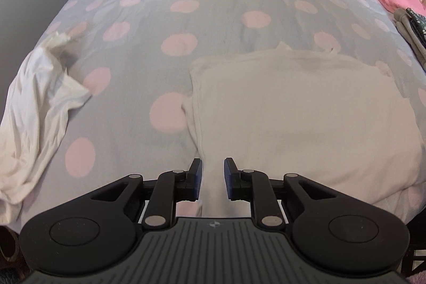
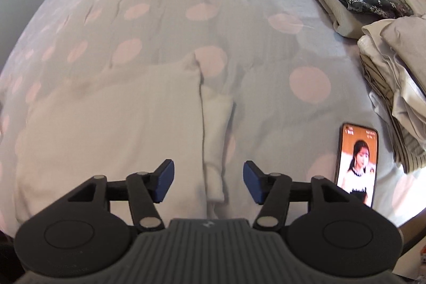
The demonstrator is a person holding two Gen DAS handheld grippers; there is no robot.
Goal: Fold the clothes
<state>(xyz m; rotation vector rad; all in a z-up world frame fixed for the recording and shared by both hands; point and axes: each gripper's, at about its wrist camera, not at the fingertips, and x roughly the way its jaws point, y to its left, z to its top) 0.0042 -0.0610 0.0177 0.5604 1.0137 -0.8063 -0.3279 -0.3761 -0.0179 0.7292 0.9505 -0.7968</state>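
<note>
Cream folded garment (image 1: 293, 108) beneath both | left gripper (image 1: 213, 177) narrowly parted | right gripper (image 2: 208, 181) wide, empty

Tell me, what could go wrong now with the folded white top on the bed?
1. The folded white garment lies close to the bed's near edge, so a nudge might slide it off the polka-dot duvet.
2. The strip sticking out along its side sits between the open right gripper fingers; it may snag and undo the fold.
3. The phone lies beside that gripper and could get knocked.
</note>
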